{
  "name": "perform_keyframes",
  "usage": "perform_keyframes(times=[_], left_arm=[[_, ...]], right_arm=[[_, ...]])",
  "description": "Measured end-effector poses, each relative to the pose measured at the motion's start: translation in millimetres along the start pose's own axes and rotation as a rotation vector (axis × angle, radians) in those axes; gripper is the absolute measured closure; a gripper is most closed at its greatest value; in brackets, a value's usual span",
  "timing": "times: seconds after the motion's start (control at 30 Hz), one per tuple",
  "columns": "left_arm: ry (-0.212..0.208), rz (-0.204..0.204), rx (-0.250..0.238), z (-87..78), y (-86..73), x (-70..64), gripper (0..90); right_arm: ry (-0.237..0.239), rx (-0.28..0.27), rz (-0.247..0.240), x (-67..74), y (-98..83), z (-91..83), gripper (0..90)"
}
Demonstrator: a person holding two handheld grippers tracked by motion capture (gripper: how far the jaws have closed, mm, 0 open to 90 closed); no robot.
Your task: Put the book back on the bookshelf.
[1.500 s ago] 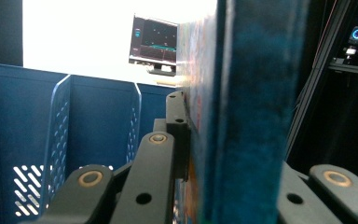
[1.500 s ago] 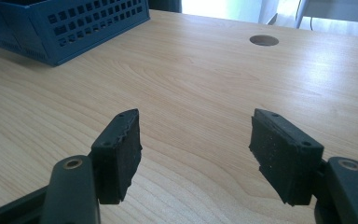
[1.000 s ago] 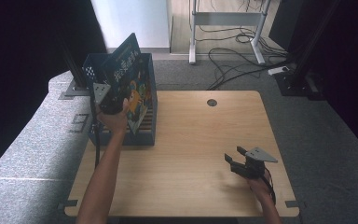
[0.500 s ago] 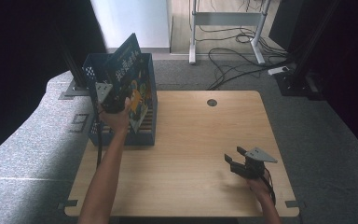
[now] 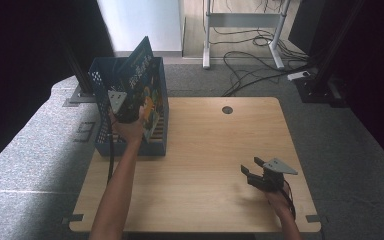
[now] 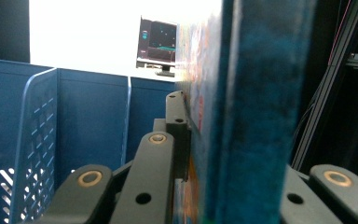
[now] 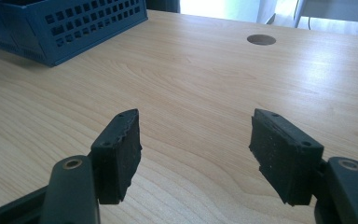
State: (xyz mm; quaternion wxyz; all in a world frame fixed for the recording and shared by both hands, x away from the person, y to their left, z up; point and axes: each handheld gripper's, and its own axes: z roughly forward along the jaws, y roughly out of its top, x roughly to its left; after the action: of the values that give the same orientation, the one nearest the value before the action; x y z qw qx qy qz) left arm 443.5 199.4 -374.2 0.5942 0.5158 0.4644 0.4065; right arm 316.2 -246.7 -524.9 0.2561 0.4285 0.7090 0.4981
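Note:
A blue picture book (image 5: 141,82) with a colourful cover stands tilted in the blue plastic crate (image 5: 100,90) at the table's left. My left gripper (image 5: 125,111) is shut on the book's lower part, over the crate. In the left gripper view the book (image 6: 242,107) is clamped edge-on between the black jaws, with the crate wall (image 6: 37,135) behind. My right gripper (image 5: 250,172) rests low over the table's front right, open, with nothing between its pads (image 7: 121,149).
The wooden table (image 5: 205,150) has a round cable hole (image 5: 227,110) at the back centre. Grey floor surrounds it, with cables and a desk frame (image 5: 240,30) beyond. In the right gripper view a corner of the crate (image 7: 65,23) lies at the upper left.
The left hand and the book have shifted only slightly over the crate. The right gripper has stayed where it was.

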Motion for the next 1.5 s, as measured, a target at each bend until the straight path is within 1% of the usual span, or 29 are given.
perform_keyframes(times=[0.1,0.27,0.4,0.5,0.7,0.77,0.9,1.03,1.1,1.2,1.3,1.43,1.5], left_arm=[[0.002,-0.001,-0.008,-0.4,0.4,0.4,82.3],[0.016,-0.026,-0.033,-3.7,2.5,3.4,82.4],[0.029,-0.035,-0.033,-2.2,2.9,5.9,82.5],[0.041,-0.025,-0.027,-0.6,1.6,6.3,82.5],[0.053,-0.022,-0.023,4.4,-0.8,5.9,82.5],[0.058,-0.013,-0.024,6.5,-1.7,4.6,82.5],[0.05,0.002,-0.043,8.2,-3.7,0.7,82.4],[0.042,0.008,-0.04,10.9,-8.1,-3.6,82.5],[0.042,0.022,-0.039,12.2,-10.9,-5.8,82.4],[0.043,0.031,-0.043,12.6,-13.8,-6.5,82.4],[0.042,0.019,-0.046,13.1,-16.4,-4.8,82.4],[0.043,0.015,-0.031,13.6,-23.3,-2.6,82.3],[0.044,0.006,-0.022,14.0,-26.9,-0.9,82.3]], right_arm=[[0.002,0.005,-0.001,0.1,-0.2,0.3,32.4],[-0.004,0.001,-0.004,0.3,0.0,-0.2,32.5],[-0.003,0.002,-0.007,1.0,0.0,0.0,32.4],[-0.002,0.001,-0.009,1.5,0.2,-0.2,32.4],[-0.003,0.005,-0.007,0.5,-0.5,0.3,32.4],[-0.004,0.002,-0.007,0.6,-0.4,-0.1,32.4],[-0.005,0.003,-0.006,0.1,-0.9,-1.3,32.4],[-0.004,0.0,-0.005,0.3,-0.5,-2.0,32.3],[-0.004,-0.001,-0.006,0.7,-0.4,-2.4,32.4],[-0.006,-0.003,-0.005,0.1,-0.5,-3.1,32.3],[-0.006,-0.003,-0.006,-0.1,-0.5,-3.9,32.3],[-0.006,-0.003,-0.011,0.5,-0.4,-4.4,32.3],[-0.006,-0.002,-0.01,0.5,-0.4,-4.5,32.3]])
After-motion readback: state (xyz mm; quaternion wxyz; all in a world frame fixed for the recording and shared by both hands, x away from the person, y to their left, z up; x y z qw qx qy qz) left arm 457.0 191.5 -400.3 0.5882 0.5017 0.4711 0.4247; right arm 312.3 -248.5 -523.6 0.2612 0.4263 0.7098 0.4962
